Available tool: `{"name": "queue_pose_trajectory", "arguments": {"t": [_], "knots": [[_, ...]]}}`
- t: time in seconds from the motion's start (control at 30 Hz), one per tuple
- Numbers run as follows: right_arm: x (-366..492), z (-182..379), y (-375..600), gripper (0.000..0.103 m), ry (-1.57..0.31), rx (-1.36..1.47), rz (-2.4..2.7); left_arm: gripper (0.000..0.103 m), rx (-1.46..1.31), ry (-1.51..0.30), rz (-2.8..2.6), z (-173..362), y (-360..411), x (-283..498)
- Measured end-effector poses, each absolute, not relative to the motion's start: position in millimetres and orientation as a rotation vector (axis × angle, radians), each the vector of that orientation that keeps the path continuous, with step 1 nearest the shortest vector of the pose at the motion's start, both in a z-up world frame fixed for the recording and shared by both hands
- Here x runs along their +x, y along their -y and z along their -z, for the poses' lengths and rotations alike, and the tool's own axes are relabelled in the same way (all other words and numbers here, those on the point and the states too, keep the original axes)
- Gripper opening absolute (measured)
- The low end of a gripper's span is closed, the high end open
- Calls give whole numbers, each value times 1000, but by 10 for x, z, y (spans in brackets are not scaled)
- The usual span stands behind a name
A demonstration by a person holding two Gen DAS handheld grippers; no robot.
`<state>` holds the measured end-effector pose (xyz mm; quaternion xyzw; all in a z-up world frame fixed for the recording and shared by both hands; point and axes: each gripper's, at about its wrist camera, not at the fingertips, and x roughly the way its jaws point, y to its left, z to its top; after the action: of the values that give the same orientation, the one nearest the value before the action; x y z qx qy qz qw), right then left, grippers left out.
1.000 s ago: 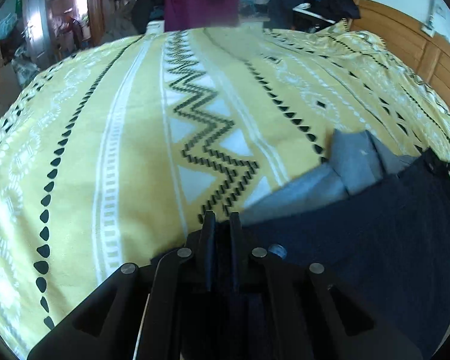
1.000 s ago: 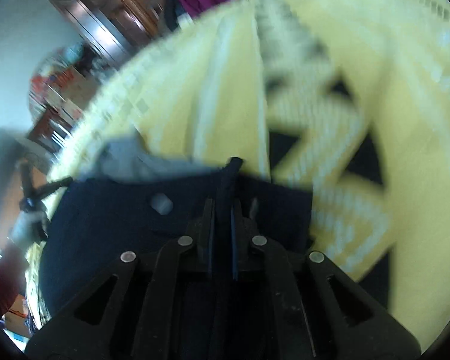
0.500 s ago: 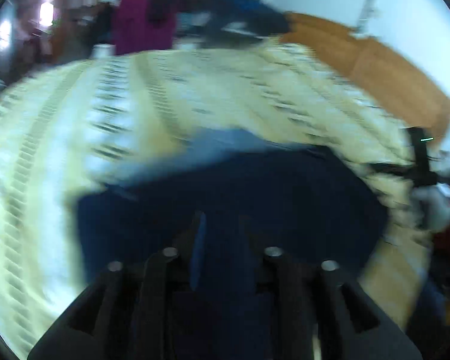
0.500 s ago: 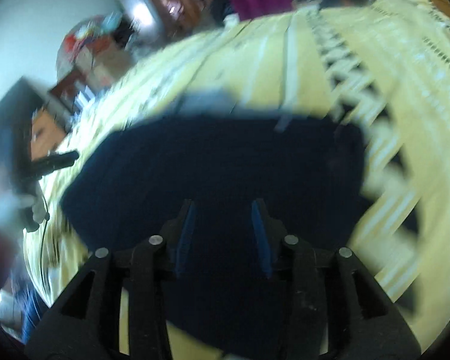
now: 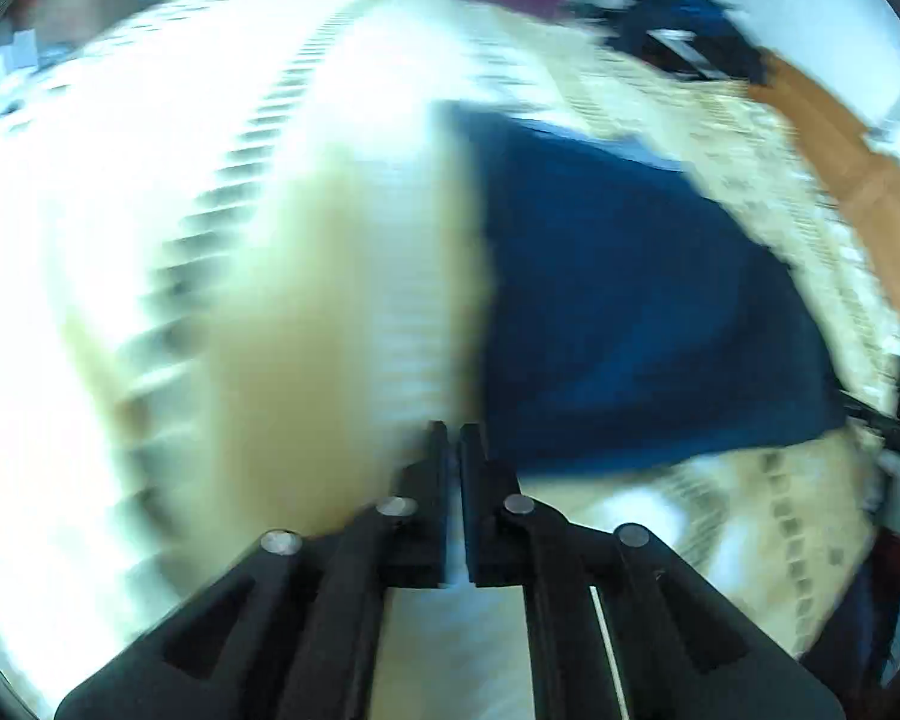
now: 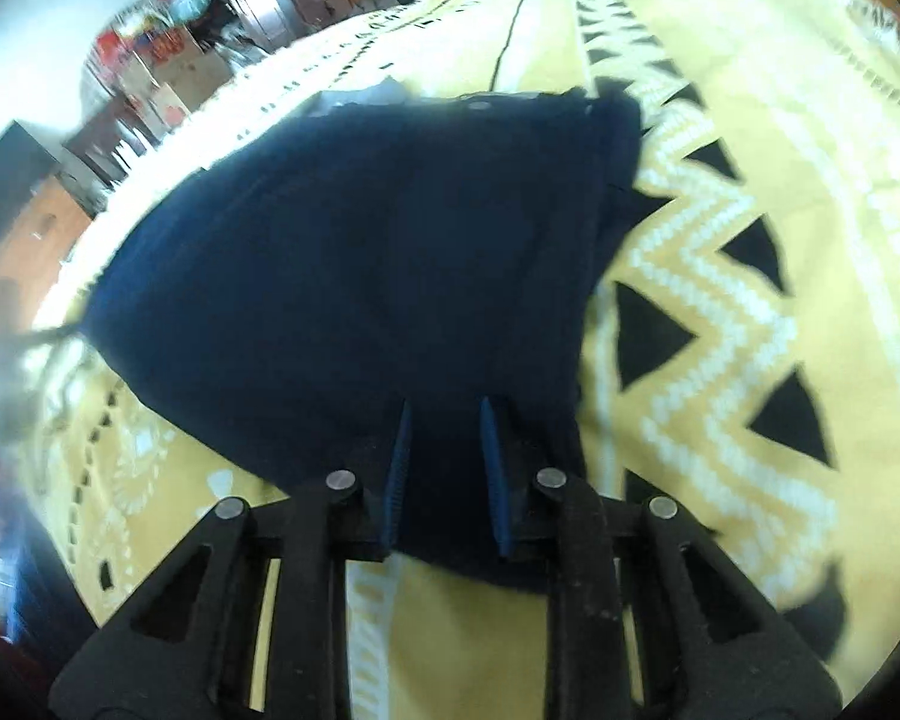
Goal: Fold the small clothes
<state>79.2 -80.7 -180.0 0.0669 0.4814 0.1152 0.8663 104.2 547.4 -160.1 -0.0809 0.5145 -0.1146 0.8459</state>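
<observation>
In the left wrist view the left gripper (image 5: 453, 438) is closed on nothing, just off the near left corner of the dark blue garment (image 5: 630, 300), which lies flat on the yellow patterned bedspread (image 5: 306, 312) (the picture is blurred).

In the right wrist view the right gripper (image 6: 444, 420) hangs open over the garment's (image 6: 360, 252) near edge, holding nothing. The next fold probably needs that edge pinched squarely, both layers together. Only a grey piece (image 6: 366, 95) peeks from the garment's far edge; nothing blocks the way.

Left tool (image 5: 455, 429) fingers pressed together, right tool (image 6: 444, 414) parted
</observation>
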Motion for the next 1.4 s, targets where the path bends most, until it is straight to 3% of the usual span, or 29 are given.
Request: {"name": "queue_pose_trajectory", "arguments": {"t": [0.03, 0.07, 0.17, 0.23, 0.27, 0.33, 0.4, 0.77, 0.87, 1.27, 1.33, 1.37, 1.4], "knots": [[769, 1720, 731, 39, -1006, 111, -219, 7, -204, -1071, 207, 1539, -5647, 930], [718, 1595, 637, 55, -987, 72, -207, 9, -251, -1061, 175, 1486, -5791, 834], [499, 1377, 351, 86, -917, 2, -216, 31, -387, -999, 157, 1245, -6011, 451], [454, 1433, 68, 91, -923, -25, -258, 46, -527, -946, 249, 1154, -5897, 230], [453, 1497, -47, 91, -939, -46, -271, 59, -598, -930, 302, 1164, -5812, 161], [474, 1709, -285, 92, -990, -74, -276, 64, -664, -927, 377, 1243, -5450, 194], [514, 1860, -408, 103, -1006, -102, -232, 64, -692, -917, 372, 1381, -5245, 270], [587, 2039, -435, 103, -1010, -134, -163, 63, -763, -897, 179, 1761, -4905, 830], [624, 2050, -443, 103, -1007, -131, -158, 74, -771, -901, 165, 1749, -4912, 975], [643, 2043, -433, 103, -1033, -107, -172, 87, -753, -800, 121, 1837, -4775, 1446], [646, 2011, -404, 103, -1028, -93, -178, 75, -761, -834, 119, 1817, -4805, 1498], [625, 1963, -385, 101, -1017, -79, -170, 50, -753, -841, 87, 1796, -4815, 1488], [602, 1893, -360, 91, -1006, -64, -157, 12, -732, -846, 70, 1769, -4807, 1470]]}}
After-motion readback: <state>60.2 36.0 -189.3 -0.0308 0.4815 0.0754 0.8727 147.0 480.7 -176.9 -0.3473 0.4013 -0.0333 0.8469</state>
